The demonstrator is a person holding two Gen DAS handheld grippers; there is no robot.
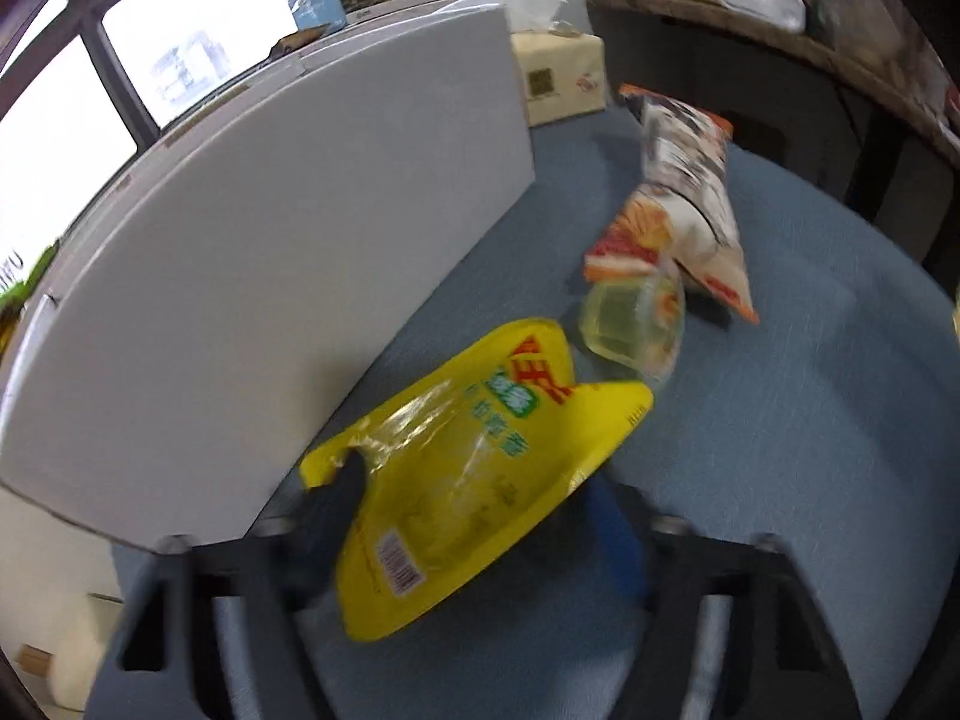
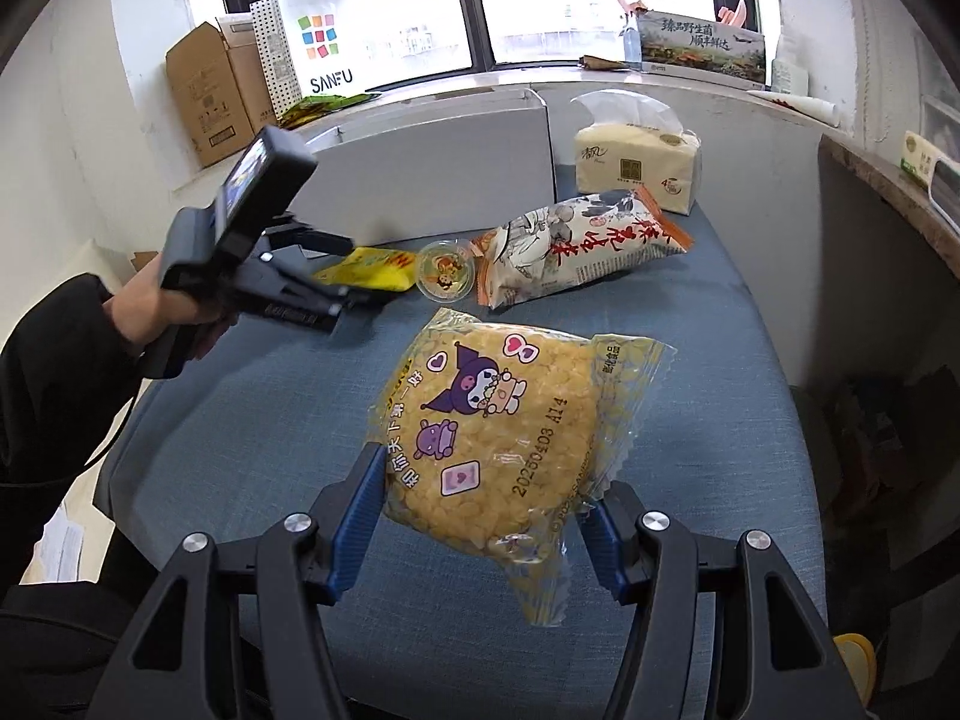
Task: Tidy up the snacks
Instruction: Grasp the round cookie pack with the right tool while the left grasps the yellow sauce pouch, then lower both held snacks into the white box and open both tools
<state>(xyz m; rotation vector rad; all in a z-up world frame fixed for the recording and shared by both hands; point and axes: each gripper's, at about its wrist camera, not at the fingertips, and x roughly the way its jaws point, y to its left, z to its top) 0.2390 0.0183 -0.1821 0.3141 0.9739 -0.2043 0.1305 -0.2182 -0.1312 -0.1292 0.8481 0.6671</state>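
In the left wrist view a yellow snack packet lies bowed between the fingers of my left gripper, which is shut on it; the view is blurred. From the right wrist view that left gripper reaches down to the yellow packet at the back left of the blue cloth. My right gripper is shut on a clear bag of yellow puffs with a purple cartoon print, held above the cloth. A small jelly cup and a white and orange snack bag lie behind it.
A white panel stands along the back left of the cloth, and a tissue pack sits at the back right. A cardboard box and a white paper bag rest on the window sill. A person's hand grips the left handle.
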